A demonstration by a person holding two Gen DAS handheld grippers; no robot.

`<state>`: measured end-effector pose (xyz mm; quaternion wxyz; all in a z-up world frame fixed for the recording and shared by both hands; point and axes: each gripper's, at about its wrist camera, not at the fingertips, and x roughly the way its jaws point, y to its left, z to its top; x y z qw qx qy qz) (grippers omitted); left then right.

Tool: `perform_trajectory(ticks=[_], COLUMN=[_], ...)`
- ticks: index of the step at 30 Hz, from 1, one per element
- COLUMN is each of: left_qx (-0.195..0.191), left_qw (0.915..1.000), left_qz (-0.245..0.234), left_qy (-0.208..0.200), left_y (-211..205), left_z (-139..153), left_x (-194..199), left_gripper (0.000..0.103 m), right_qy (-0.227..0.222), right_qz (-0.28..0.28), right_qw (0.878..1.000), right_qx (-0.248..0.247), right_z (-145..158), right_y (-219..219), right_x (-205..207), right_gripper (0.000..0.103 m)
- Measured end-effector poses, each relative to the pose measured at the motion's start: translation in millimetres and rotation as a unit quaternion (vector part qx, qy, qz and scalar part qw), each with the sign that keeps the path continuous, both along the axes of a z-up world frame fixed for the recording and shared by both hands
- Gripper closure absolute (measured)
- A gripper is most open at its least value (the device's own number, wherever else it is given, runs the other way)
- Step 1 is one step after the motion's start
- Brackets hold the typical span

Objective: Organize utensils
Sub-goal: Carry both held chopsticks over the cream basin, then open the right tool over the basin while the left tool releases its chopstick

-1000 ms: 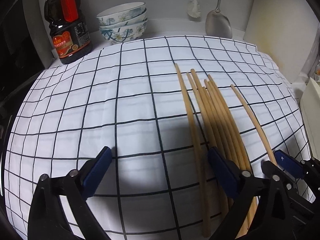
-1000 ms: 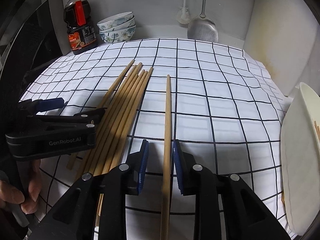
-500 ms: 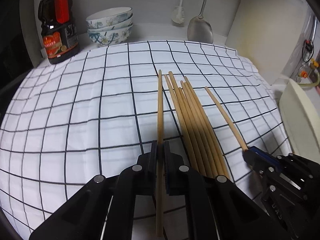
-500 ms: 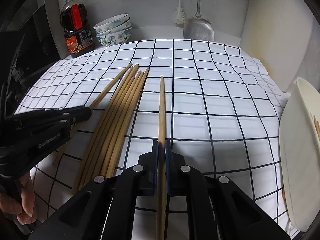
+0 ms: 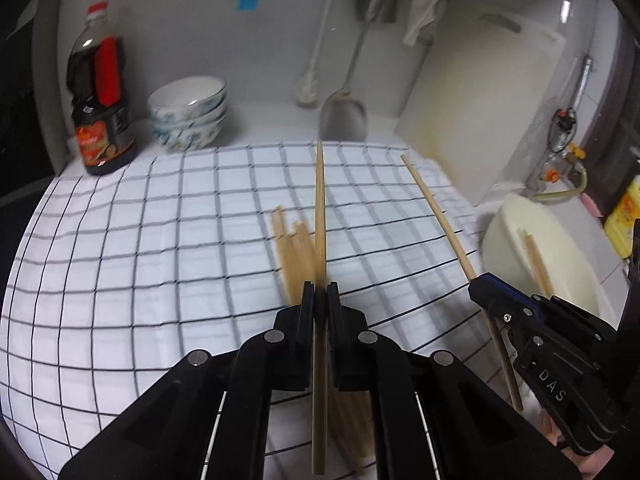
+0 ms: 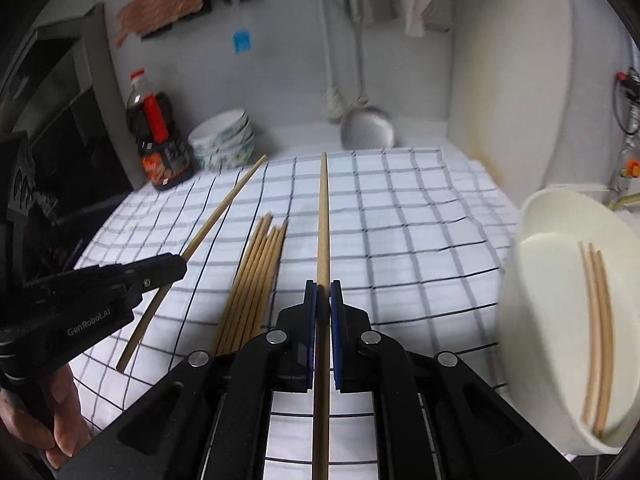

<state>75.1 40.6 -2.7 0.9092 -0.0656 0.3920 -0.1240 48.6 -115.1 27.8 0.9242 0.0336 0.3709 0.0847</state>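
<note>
Two grippers each lift one chopstick above a checked cloth on the desk.

Left gripper (image 5: 320, 292) and right gripper (image 6: 323, 292) are each clamped on a chopstick; a white tub (image 6: 560, 320) holds two, about six (image 6: 256, 276) remain.

- The pale tan wooden chopsticks (image 6: 256, 276) lying in a bundle look matt and smooth, of bare light wood.
- The white cloth with thin black grid lines (image 6: 420, 220) is woven fabric, matt and lightly creased, over the counter.
- The left claw (image 5: 320, 304) and the right claw (image 6: 323, 304) are matt black plastic with blue pads and small shiny metal rivets.
- The cream oval plastic basin (image 6: 560, 320) is smooth with a dull sheen.
- The silver metal ladle (image 6: 367, 128) looks brushed and softly glossy.
- The stacked white ceramic bowls with blue pattern (image 5: 188, 116) are glazed and glossy.
- The dark sauce bottle with red label (image 5: 100, 100) is clear glossy plastic.
</note>
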Motion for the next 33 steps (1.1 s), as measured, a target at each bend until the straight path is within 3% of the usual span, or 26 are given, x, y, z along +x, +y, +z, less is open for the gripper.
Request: perform_trajectory(ticks=[7,16,25,33], left_qx=[-0.022,-0.035,-0.023,-0.005], left_qw=[0.9965,0.9846,0.9752,0.9738], left_qz=[-0.079,-0.172,-0.216,-0.217], left_qy=[-0.017,-0.004,0.042,0.07], left_y=[-76,-188,-264,-282], left_z=[29,38,12,-8], left_x=[5,19,32,44], left_gripper=[0.096,0.096,0.096,0.096], right_qy=[-0.032,-0.02,0.031,0.064], right_qz=[-0.086,-0.201,-0.242,-0.252], right_qw=[0.996,0.978,0.969,0.964], right_qx=[0.014,0.049,0.045,0.051], right_z=[32,38,10,-7], right_y=[-83,-196,-230,-237], right_x=[-21,-36,-32,-26], right_gripper=[0.097,0.097,0.097,0.096])
